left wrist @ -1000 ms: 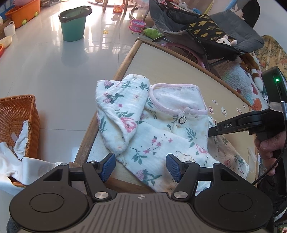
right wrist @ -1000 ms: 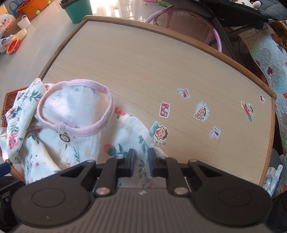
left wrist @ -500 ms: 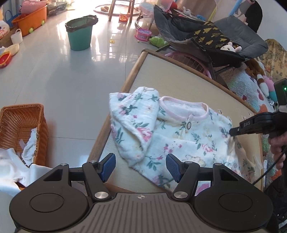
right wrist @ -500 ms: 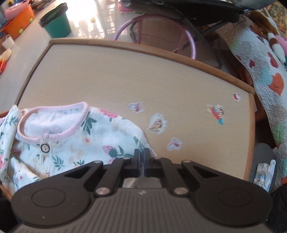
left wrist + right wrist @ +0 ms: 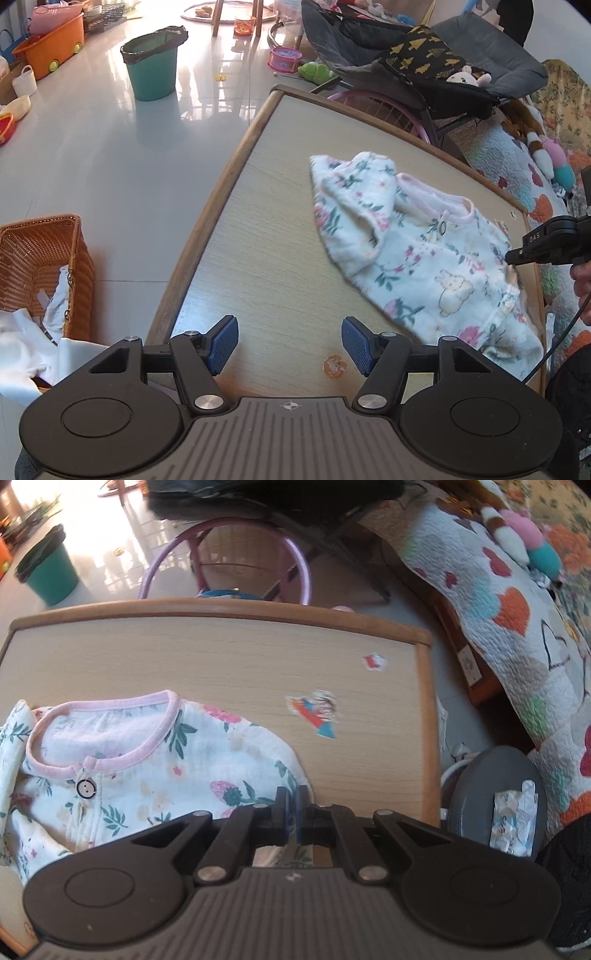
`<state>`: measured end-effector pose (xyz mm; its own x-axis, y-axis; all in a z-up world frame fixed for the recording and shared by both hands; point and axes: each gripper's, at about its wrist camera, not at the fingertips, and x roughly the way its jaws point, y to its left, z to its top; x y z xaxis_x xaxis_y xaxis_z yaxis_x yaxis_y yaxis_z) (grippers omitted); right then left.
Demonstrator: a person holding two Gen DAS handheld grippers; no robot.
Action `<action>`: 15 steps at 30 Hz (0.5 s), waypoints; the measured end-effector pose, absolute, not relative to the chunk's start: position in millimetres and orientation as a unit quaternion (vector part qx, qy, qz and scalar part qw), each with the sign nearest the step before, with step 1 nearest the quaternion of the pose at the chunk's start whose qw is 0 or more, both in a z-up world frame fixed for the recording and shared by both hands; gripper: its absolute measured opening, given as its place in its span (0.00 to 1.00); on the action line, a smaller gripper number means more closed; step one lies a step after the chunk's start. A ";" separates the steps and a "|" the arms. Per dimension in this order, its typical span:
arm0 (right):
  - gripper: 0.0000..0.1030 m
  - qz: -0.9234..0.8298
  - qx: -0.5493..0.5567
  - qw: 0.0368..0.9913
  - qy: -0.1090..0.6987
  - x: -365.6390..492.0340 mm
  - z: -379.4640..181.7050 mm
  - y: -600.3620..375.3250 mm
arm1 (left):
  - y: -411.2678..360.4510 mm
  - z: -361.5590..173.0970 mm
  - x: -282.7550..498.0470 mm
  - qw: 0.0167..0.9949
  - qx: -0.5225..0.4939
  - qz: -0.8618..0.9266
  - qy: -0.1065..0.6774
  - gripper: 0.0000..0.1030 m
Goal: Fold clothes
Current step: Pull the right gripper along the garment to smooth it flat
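A white floral baby garment with a pink collar lies on the wooden table, toward its right side. It also shows in the right wrist view, with its button by the collar. My left gripper is open and empty over the table's near edge, left of the garment. My right gripper is shut on the garment's right edge; it shows from the side in the left wrist view.
A wicker basket with white cloth stands on the floor at the left. A green bin stands farther off. A pink chair and a quilt lie beyond the table. Stickers mark the tabletop.
My right gripper has closed on the garment's edge and dragged the garment to the right across the table. My left gripper has stayed open, now left of the garment.
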<state>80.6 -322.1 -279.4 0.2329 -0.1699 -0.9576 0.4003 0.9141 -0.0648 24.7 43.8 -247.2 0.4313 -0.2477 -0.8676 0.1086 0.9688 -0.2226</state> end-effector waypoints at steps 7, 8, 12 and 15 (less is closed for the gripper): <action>0.04 -0.203 0.097 0.777 0.588 68.9 -282.5 -338.7 | 39.1 -253.7 23.7 0.839 -0.070 -0.108 0.529 0.62; 0.04 -0.201 0.100 0.779 0.586 67.2 -282.8 -339.7 | 38.1 -254.9 23.5 0.838 -0.069 -0.109 0.531 0.62; 0.04 -0.196 0.103 0.781 0.585 65.2 -283.5 -342.4 | 34.1 -257.7 22.5 0.836 -0.066 -0.112 0.533 0.62; 0.04 -0.195 0.103 0.780 0.585 66.6 -284.4 -343.5 | 33.4 -258.2 22.0 0.836 -0.065 -0.113 0.533 0.62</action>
<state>66.6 -343.5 -284.4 0.2392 -0.1831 -0.9535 0.4252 0.9026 -0.0666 22.0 33.4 -258.2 0.4063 -0.2581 -0.8765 0.1198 0.9660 -0.2290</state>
